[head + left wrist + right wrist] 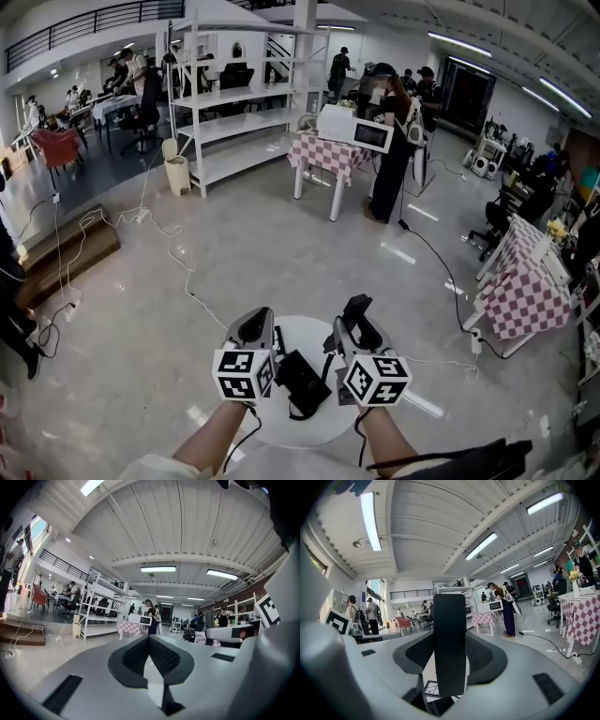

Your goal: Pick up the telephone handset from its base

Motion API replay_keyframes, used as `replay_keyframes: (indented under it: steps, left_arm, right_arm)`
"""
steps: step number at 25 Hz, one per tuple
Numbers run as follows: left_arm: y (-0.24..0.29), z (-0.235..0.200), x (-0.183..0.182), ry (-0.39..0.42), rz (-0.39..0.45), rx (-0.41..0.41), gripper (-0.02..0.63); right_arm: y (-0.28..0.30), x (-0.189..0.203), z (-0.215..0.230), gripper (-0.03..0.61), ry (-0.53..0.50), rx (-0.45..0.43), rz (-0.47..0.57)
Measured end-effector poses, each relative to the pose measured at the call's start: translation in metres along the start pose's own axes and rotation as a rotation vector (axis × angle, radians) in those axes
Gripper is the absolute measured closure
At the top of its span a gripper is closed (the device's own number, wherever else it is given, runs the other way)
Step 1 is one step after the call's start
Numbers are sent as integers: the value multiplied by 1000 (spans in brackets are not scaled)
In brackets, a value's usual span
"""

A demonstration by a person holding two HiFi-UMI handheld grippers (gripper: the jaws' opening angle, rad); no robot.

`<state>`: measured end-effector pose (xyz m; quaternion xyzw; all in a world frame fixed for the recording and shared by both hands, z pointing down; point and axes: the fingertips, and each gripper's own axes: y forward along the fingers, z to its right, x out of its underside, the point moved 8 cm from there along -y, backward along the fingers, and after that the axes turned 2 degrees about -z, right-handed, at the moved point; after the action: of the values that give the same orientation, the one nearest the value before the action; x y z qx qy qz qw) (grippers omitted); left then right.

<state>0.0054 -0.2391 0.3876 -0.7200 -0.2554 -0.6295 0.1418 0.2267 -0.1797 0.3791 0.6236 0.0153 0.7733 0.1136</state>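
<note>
Black oblong telephone handset (449, 644): pinched upright in right gripper (354, 328), apparently off black telephone base (302, 382) on round white table (309, 436). Left gripper (255, 326): pressed together, empty. Pick-up judged essentially done.

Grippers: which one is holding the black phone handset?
The right gripper: its jaws clamp the black handset, which stands upright between them. The left gripper has its jaws shut together on nothing.

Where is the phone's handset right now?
The handset is clamped upright between the fingers of the right gripper, mid right gripper view; in the head view that gripper is over the white table, right of the black phone base.
</note>
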Motion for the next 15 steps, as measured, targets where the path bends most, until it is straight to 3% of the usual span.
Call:
replay_keyframes:
  steps: [15]
  left_arm:
    - [-2, 3, 9, 4, -31, 15, 595]
  right_arm:
    - [-10, 11, -2, 353, 24, 15, -14]
